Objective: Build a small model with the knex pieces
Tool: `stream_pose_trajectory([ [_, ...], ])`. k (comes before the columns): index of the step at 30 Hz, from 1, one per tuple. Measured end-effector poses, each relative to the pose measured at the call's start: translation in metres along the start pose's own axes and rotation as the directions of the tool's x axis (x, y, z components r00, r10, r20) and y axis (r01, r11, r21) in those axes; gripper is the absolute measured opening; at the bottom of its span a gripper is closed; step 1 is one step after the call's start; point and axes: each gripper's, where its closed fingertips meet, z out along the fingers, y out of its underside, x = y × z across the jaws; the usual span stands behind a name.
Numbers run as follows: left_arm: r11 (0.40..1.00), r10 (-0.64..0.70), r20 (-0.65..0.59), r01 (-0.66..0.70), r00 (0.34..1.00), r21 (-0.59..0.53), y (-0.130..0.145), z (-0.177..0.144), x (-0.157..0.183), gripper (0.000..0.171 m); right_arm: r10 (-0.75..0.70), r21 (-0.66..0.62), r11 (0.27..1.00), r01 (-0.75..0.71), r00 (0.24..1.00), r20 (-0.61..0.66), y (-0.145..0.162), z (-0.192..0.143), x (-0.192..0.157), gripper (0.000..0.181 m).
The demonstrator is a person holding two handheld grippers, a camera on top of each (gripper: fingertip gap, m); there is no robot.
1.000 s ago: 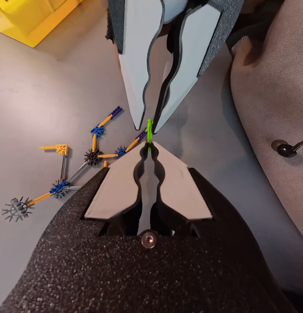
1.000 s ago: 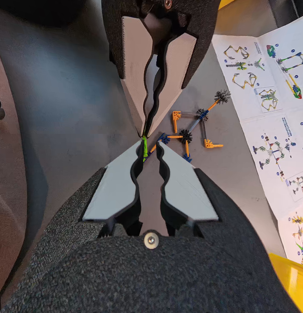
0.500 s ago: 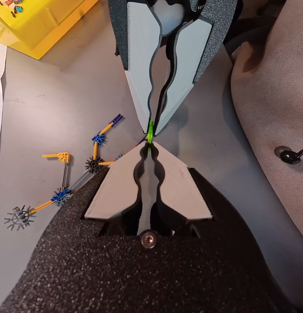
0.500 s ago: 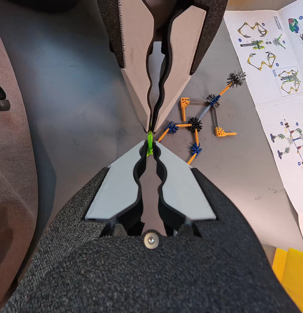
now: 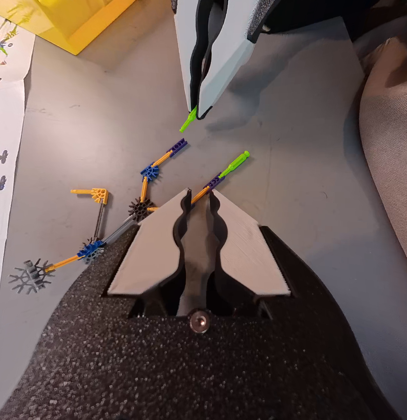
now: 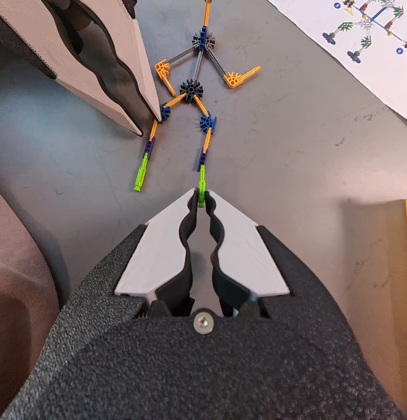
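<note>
The right gripper is clenched on a short green rod, pinching it at the fingertips; the rod's far end points at, and sits just beside or touching, the purple connector at the end of one leg of a toy stick figure lying flat on the grey table. The other leg already ends in a second green rod plugged into its own purple connector. The left gripper has its fingers slightly parted with nothing gripped; its tips hover over the orange rod of that finished leg, near the blue connector. A printed instruction sheet lies at the table's far side, with a yellow box beyond the figure and a beige fabric cushion along the table's edge.
</note>
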Motion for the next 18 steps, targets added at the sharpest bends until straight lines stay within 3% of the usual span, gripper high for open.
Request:
stream_pose_trajectory([
  [18, 1.000, -0.011, -0.020, 0.011, 1.000, -0.001, 0.004, 0.005, 0.005, 0.012, 0.058, -0.116, 0.992, -0.057, 0.998, 0.007, 0.005, 0.012, -0.004, 0.004],
])
